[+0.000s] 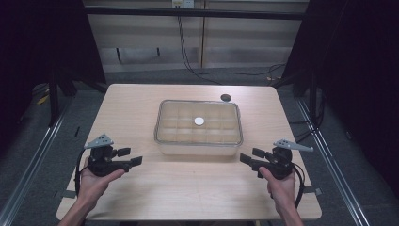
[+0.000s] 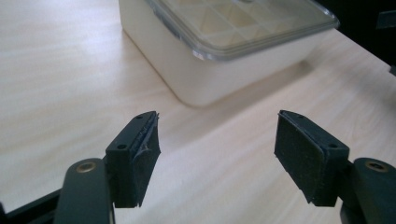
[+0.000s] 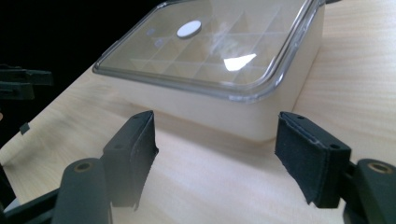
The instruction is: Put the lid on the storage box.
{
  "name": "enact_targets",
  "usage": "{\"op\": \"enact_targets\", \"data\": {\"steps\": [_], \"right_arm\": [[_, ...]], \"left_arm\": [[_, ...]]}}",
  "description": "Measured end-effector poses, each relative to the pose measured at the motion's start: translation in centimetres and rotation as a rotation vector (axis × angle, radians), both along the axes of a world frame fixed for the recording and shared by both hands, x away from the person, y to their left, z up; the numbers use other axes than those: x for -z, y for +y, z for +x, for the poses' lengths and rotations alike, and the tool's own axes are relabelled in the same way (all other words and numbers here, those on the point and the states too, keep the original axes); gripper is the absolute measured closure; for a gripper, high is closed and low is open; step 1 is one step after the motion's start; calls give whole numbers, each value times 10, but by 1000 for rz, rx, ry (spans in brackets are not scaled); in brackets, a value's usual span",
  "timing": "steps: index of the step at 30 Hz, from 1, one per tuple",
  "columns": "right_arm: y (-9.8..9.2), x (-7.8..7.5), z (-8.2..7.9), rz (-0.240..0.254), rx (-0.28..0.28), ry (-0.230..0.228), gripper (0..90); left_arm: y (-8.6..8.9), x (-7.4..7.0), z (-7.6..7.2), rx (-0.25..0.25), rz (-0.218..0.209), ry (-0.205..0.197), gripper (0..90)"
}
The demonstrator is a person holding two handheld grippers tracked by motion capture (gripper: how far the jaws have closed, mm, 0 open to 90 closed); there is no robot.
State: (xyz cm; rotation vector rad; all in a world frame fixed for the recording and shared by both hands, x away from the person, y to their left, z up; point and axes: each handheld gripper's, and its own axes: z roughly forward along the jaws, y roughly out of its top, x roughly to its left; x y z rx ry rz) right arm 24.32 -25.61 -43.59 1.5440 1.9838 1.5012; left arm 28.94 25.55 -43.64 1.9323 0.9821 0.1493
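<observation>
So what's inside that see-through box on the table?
Through the clear lid of the box you can see a grid of dividers making small compartments. A white round disc sits at the lid's centre. The compartments look empty, though glare hides some.

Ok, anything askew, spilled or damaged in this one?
Only one small thing: the pad on one jaw of the left gripper looks frayed at its edge. The lidded box sits square on the table, nothing spilled.

A pale wooden table [image 1: 141, 101] carries a lidded compartment box [image 1: 198, 141] at its middle.
</observation>
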Motion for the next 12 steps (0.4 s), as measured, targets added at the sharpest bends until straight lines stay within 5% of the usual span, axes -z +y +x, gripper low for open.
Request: {"op": "enact_targets", "data": {"steps": [12], "right_arm": [[-7, 17, -30, -42, -12, 44, 272]], "left_arm": [[23, 29, -27, -42, 17, 42, 283]]}}
